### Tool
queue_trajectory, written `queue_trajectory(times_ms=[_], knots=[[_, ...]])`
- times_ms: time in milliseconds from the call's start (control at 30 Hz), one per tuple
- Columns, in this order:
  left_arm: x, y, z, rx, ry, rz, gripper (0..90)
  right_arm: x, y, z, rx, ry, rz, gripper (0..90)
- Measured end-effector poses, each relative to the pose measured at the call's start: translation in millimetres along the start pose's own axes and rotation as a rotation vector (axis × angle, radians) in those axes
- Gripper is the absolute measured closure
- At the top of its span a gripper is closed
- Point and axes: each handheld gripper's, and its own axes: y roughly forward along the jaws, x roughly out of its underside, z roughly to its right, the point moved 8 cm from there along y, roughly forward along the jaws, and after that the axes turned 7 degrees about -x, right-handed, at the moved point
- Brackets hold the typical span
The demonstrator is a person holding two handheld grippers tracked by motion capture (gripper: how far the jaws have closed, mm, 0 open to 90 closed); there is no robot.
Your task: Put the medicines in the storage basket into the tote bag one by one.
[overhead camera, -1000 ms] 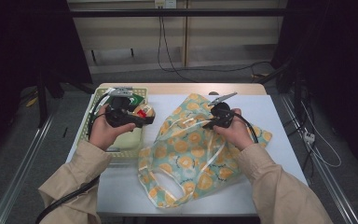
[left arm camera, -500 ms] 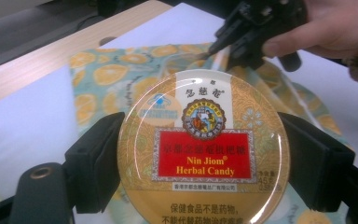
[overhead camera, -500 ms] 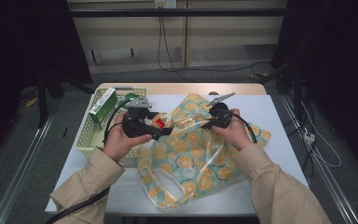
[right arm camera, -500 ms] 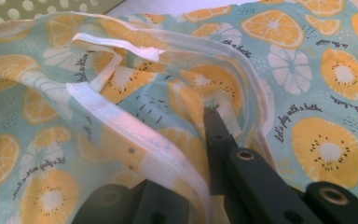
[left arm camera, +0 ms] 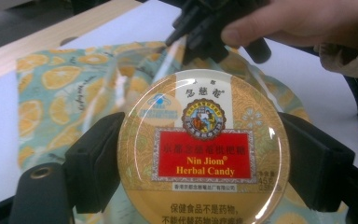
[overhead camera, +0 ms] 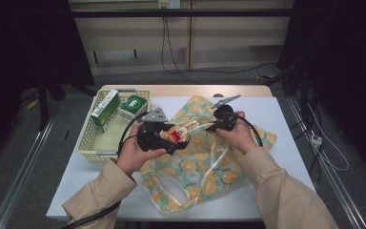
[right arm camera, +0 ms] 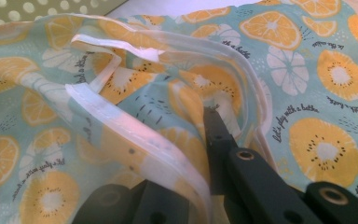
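Gold candy tin (left arm camera: 203, 149) — label legible up close (left tool (left arm camera: 203, 154) grasps it) — right tool (right arm camera: 205, 186) pinches bag rim (right arm camera: 135, 149).

Your candy tin (left arm camera: 204, 148): its lower rim is cut off by the bottom edge of the left gripper view, and the last line of print runs out of frame. Small print under the red panel is too fine to read. From the high view, the labels on the green boxes (overhead camera: 119, 109) in the basket (overhead camera: 91, 148) are illegible. Your right gripper (right arm camera: 205, 158): the bag's white rim (right arm camera: 135, 149) covers the jaws' contact.
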Motion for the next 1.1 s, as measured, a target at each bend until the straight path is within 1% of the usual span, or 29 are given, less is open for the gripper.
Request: queue_trajectory(times_ms=[33, 67, 100, 200, 267, 300, 367, 433, 500, 567, 600, 633, 667, 733, 767, 833, 900, 933, 967, 1000, 1033, 1067, 1100], knots=[[1.3, 1.4, 1.8, 0.002, 0.006, -0.011, 20.6, -0.1, 0.2, 0.1, 0.001, 0.001, 0.0, 89.1], [2.0, 3.7, 4.2, 0.008, 0.007, -0.01, 20.6, 0.0, 0.4, 0.2, 0.002, 0.002, 0.0, 89.1], [2.9, 5.8, 5.3, 0.001, 0.018, -0.015, 20.6, -0.2, 0.6, 0.4, 0.003, 0.001, 0.002, 89.1], [6.5, 13.9, 9.2, 0.009, 0.014, -0.02, 20.5, -0.1, 1.2, 1.2, 0.002, 0.004, 0.002, 89.1], [10.9, 19.1, 9.5, 0.007, 0.026, -0.039, 20.6, -0.2, 1.4, 1.5, 0.003, 0.006, 0.003, 89.2], [12.8, 22.4, 11.0, 0.01, 0.017, -0.04, 20.6, -0.4, 1.2, 1.9, 0.006, 0.005, 0.005, 89.1], [16.5, 28.0, 12.2, 0.005, 0.018, -0.051, 20.6, -0.8, 0.4, 3.1, 0.003, 0.009, 0.012, 89.1], [19.8, 34.4, 13.2, -0.009, 0.028, -0.059, 20.6, -0.3, -0.4, 4.3, 0.005, 0.012, 0.01, 89.1], [22.8, 40.2, 14.6, -0.01, 0.027, -0.068, 20.6, -0.4, -1.5, 4.4, 0.004, 0.011, 0.011, 89.1], [26.5, 45.8, 14.0, -0.033, 0.037, -0.087, 20.6, -0.8, -3.2, 4.9, 0.005, 0.009, 0.015, 89.1], [28.2, 48.6, 13.8, -0.03, 0.039, -0.096, 20.6, -0.8, -4.1, 5.0, 0.005, 0.011, 0.016, 89.1], [29.4, 51.0, 13.6, -0.042, 0.033, -0.099, 20.6, -0.7, -4.7, 4.9, 0.004, 0.013, 0.015, 89.1], [31.2, 54.1, 12.3, -0.06, 0.037, -0.108, 20.6, -0.8, -5.0, 4.9, 0.003, 0.011, 0.016, 89.1], [33.0, 59.7, 13.0, -0.03, 0.025, -0.102, 20.6, -0.7, -6.3, 4.4, 0.005, 0.013, 0.015, 89.2], [34.2, 62.0, 11.2, -0.063, 0.029, -0.111, 20.5, -0.8, -6.7, 4.4, 0.007, 0.01, 0.016, 89.1], [35.8, 66.2, 11.2, -0.033, 0.03, -0.112, 20.6, -1.1, -7.3, 4.4, 0.008, 0.008, 0.017, 89.1], [35.8, 68.8, 12.8, -0.032, 0.024, -0.107, 20.5, -1.2, -7.6, 4.8, 0.011, 0.007, 0.018, 89.1], [35.9, 68.8, 13.4, -0.055, 0.029, -0.114, 20.6, -1.1, -7.6, 5.2, 0.011, 0.008, 0.018, 89.1], [35.7, 69.4, 16.0, -0.02, 0.031, -0.105, 20.5, -1.0, -7.6, 5.5, 0.011, 0.009, 0.019, 89.1], [36.0, 69.2, 16.0, -0.048, 0.04, -0.116, 20.6, -0.8, -7.6, 6.1, 0.012, 0.012, 0.018, 89.1], [35.7, 70.1, 18.4, -0.027, 0.026, -0.105, 20.6, -0.6, -7.5, 6.8, 0.013, 0.013, 0.018, 89.1], [36.7, 70.1, 18.9, -0.012, 0.038, -0.114, 20.5, -0.6, -7.3, 7.2, 0.014, 0.014, 0.019, 89.1], [36.9, 70.8, 19.2, -0.012, 0.034, -0.11, 20.6, -0.4, -6.8, 7.5, 0.014, 0.018, 0.019, 89.1]])
